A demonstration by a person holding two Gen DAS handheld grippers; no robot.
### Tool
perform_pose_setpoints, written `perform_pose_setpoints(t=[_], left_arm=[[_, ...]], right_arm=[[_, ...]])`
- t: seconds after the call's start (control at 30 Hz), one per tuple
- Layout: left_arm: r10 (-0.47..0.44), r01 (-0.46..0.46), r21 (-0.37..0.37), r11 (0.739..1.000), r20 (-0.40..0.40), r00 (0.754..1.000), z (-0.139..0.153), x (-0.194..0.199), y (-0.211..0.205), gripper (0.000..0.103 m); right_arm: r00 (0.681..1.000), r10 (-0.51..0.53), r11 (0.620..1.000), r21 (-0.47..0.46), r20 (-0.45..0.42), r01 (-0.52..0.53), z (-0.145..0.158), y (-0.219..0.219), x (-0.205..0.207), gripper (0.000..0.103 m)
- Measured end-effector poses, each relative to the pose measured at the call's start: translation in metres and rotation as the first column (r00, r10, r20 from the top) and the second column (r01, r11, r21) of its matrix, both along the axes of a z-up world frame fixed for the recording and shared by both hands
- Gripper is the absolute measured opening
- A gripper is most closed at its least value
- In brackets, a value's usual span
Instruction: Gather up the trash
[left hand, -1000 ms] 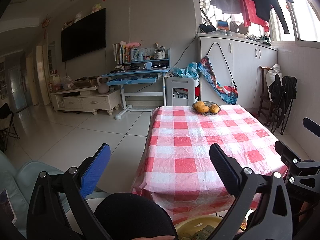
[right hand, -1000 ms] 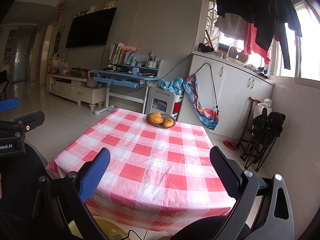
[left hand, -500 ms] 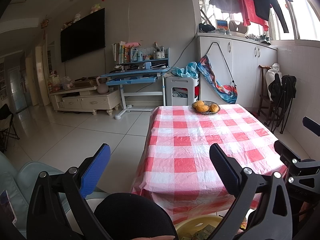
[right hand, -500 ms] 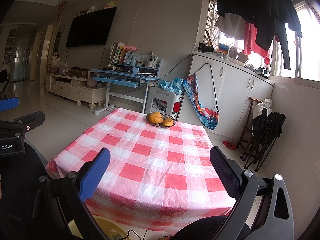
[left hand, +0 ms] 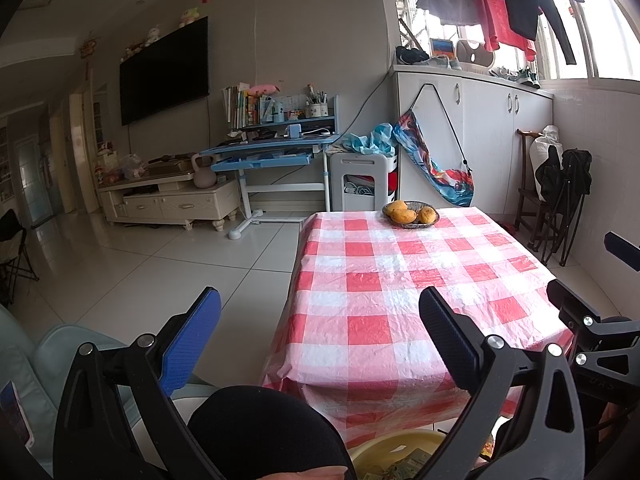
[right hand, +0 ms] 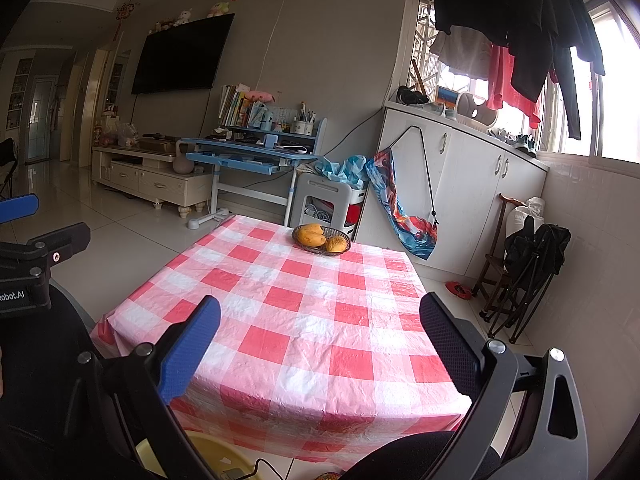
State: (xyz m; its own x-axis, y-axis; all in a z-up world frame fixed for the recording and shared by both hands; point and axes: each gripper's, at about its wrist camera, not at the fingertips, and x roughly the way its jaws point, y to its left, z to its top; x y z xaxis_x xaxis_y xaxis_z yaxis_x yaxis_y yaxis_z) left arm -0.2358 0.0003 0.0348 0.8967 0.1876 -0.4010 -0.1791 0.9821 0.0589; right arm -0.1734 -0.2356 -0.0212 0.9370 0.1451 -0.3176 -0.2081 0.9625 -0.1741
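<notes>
A yellow bin (left hand: 400, 454) with scraps of trash inside sits on the floor below the table's near edge; it also shows in the right wrist view (right hand: 200, 454). My left gripper (left hand: 320, 320) is open and empty, held in front of the table's near left corner. My right gripper (right hand: 320, 324) is open and empty, held over the table's near edge. The table (right hand: 304, 320) has a red and white checked cloth. No trash shows on the tabletop.
A bowl of mangoes (left hand: 411, 214) stands at the table's far end, also in the right wrist view (right hand: 321, 239). The person's black-clad knees (left hand: 260, 432) are below the grippers. A blue desk (left hand: 272, 152), white cabinets (right hand: 460, 184) and folded chairs (right hand: 528, 268) surround the table.
</notes>
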Motion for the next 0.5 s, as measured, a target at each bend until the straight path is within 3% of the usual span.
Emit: perform_pose_setpoints(t=[0.5], left_arm=[[-0.001, 0.001, 0.002, 1.000, -0.001, 1.000, 0.0005, 0.0000, -0.0002, 0.096]], right_arm=[[1.000, 0.001, 1.000, -0.002, 0.000, -0.001, -0.0004, 0.0021, 0.0002, 0.095]])
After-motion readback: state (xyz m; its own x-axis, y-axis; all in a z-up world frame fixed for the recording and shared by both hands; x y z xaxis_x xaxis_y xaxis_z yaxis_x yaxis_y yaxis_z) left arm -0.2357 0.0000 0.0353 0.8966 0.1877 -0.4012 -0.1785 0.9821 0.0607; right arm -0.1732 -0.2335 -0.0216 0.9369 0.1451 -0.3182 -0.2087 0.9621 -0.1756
